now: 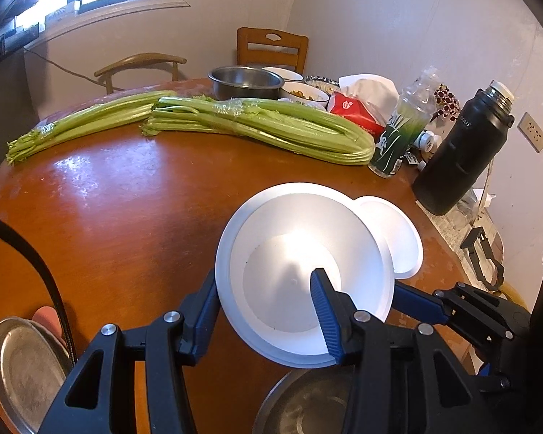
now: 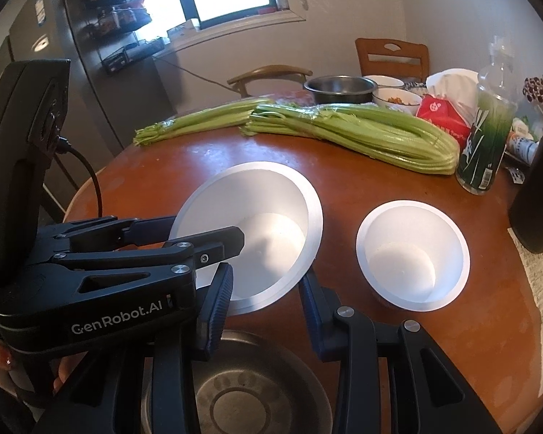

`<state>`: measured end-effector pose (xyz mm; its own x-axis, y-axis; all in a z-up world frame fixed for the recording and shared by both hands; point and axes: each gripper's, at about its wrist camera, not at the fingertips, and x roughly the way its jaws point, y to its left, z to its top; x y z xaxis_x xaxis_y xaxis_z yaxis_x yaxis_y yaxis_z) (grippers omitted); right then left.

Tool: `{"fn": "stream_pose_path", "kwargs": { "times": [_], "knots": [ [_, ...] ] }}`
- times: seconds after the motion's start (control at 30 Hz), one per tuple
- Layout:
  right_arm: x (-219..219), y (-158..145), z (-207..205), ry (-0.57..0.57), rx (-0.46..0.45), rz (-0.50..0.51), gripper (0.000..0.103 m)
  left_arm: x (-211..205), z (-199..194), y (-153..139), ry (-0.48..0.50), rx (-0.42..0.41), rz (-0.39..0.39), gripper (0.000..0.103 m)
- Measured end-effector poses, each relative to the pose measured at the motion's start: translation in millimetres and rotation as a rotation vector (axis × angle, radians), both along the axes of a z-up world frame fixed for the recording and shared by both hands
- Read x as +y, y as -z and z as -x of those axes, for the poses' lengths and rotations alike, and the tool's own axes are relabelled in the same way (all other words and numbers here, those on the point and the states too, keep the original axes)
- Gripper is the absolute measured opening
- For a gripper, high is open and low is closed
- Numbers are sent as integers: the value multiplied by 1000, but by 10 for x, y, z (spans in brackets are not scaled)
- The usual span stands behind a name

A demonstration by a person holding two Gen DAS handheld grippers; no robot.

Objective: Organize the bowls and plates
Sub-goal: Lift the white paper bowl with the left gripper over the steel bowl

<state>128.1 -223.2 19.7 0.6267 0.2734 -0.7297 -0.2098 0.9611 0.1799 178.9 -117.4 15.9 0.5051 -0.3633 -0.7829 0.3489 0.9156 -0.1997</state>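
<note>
A large white bowl [image 1: 307, 275] [image 2: 257, 231] sits tilted on the brown table, near its front edge. My left gripper [image 1: 268, 311] is open; one blue finger [image 1: 324, 311] is inside the bowl and the other [image 1: 202, 311] outside its left rim. A smaller white bowl [image 2: 412, 256] [image 1: 394, 238] stands upright to its right. My right gripper [image 2: 266, 311] is open and empty, just before the large bowl's near rim. A steel plate [image 2: 235, 394] [image 1: 307, 405] lies under the grippers. Another steel plate [image 1: 25, 369] lies at the left.
Two celery bunches [image 1: 257, 123] [image 2: 344, 130] lie across the table's middle. Behind them are a steel bowl [image 1: 246, 81], food bowls, a red tissue pack [image 1: 358, 112], a green bottle [image 1: 402, 133] and a black flask [image 1: 459, 152]. Chairs stand beyond the table [image 1: 108, 199].
</note>
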Motion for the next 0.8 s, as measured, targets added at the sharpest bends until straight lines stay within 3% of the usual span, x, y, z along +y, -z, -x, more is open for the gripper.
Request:
{"fn": "stream_pose_path", "kwargs": {
  "times": [0.8],
  "knots": [
    [-104, -149, 524, -56, -15, -12, 40, -87, 592, -175, -6, -24, -32, 49]
  ]
}}
